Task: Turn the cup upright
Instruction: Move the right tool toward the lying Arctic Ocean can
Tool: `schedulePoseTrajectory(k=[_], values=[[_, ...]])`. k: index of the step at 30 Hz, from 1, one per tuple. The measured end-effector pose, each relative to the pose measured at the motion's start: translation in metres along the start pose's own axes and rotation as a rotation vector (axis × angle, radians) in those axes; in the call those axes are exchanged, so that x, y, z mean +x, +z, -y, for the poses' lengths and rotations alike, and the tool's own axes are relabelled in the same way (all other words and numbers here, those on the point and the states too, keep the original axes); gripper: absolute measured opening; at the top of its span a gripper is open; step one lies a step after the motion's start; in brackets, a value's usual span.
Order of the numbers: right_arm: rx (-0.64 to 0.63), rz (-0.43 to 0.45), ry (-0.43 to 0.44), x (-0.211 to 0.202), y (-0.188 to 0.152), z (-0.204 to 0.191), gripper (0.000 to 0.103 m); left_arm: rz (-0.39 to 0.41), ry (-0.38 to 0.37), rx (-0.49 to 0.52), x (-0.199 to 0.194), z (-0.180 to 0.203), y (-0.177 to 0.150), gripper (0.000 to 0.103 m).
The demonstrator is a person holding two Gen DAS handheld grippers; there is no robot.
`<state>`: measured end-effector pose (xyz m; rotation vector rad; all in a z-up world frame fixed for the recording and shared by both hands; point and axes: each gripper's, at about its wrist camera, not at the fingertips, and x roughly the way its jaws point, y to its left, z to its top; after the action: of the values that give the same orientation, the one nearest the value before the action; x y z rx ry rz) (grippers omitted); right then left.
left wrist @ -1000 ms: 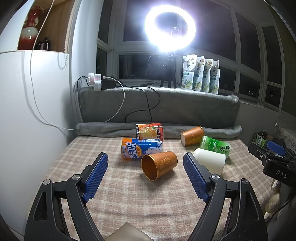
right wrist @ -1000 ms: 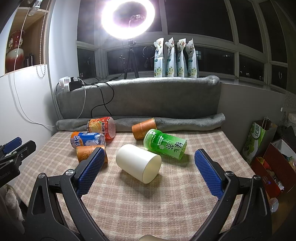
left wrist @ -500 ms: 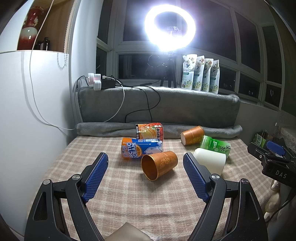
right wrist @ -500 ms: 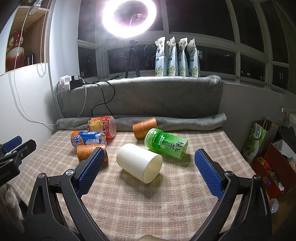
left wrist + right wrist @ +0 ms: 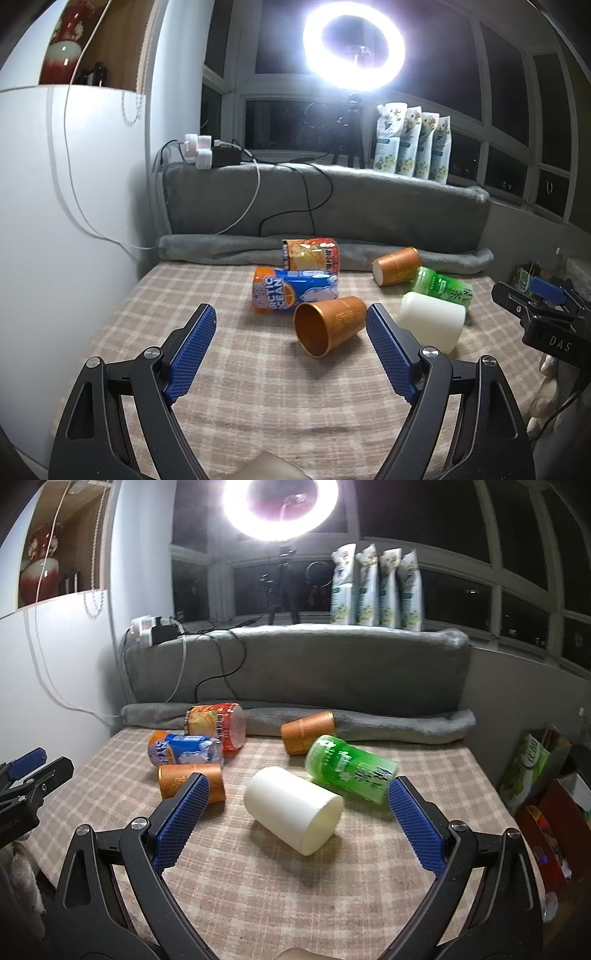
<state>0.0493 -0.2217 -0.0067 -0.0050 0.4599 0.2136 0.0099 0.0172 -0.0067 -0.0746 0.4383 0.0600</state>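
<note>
Basically six cups and cans lie tipped over on a plaid-covered counter (image 5: 229, 387), none upright yet. Left hand-held gripper (image 5: 290, 347) is spread wide, holding nothing. Right hand-held gripper (image 5: 297, 812) is also wide and empty.

Nearest to the left one is the open orange cup (image 5: 330, 323), on its side, mouth facing the camera and a bit left, base pointing away to the right. Its long axis runs roughly along the gripper's line of sight, slightly skewed, and it lies ahead and right of centre, just beside the right blue pad.

White cup (image 5: 293, 808) lies between the right gripper's fingers, ahead and near; its long axis runs diagonally, with one end toward the camera-right and the other away-left. Which end is open cannot be told.

Judgement: task names no specific cup; each gripper has one close. The white cup looks better centred in the right jaws, while the orange cup sits off toward one pad of the left, so it needs a small shift right first.

Also around: blue-orange can (image 5: 293, 290), green bottle (image 5: 351, 768), second orange cup (image 5: 395, 266) near the grey blanket roll (image 5: 221, 251), and a red-orange can (image 5: 218, 727). Clutter is tight, so a closing pad could nudge a neighbour.
</note>
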Motion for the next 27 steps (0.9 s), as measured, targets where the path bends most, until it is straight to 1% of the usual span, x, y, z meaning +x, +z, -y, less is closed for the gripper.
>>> schedulePoseTrajectory(k=[4, 11, 16, 19, 20, 22, 23, 27], values=[[-0.058, -0.018, 0.053, 0.018, 0.011, -0.009, 0.099, -0.016, 0.006, 0.002, 0.004, -0.006, -0.002, 0.083], [-0.217, -0.079, 0.161, 0.059, 0.032, -0.039, 0.099, -0.05, 0.011, 0.001, 0.011, -0.016, -0.008, 0.083], [-0.312, -0.168, 0.269, 0.097, 0.052, -0.061, 0.099, -0.08, 0.023, -0.007, 0.017, -0.025, -0.014, 0.083], [-0.405, -0.22, 0.342, 0.117, 0.061, -0.08, 0.099, -0.091, 0.029, -0.016, 0.018, -0.031, -0.019, 0.083], [-0.436, -0.228, 0.353, 0.122, 0.063, -0.087, 0.099, -0.093, 0.032, -0.019, 0.018, -0.033, -0.021, 0.083], [-0.509, -0.259, 0.378, 0.136, 0.066, -0.103, 0.094, -0.1, 0.036, -0.027, 0.02, -0.037, -0.023, 0.083], [-0.541, -0.278, 0.385, 0.144, 0.067, -0.111, 0.093, -0.103, 0.036, -0.031, 0.02, -0.039, -0.025, 0.083], [-0.668, -0.343, 0.405, 0.176, 0.066, -0.141, 0.092, -0.116, 0.036, -0.048, 0.023, -0.047, -0.028, 0.083]])
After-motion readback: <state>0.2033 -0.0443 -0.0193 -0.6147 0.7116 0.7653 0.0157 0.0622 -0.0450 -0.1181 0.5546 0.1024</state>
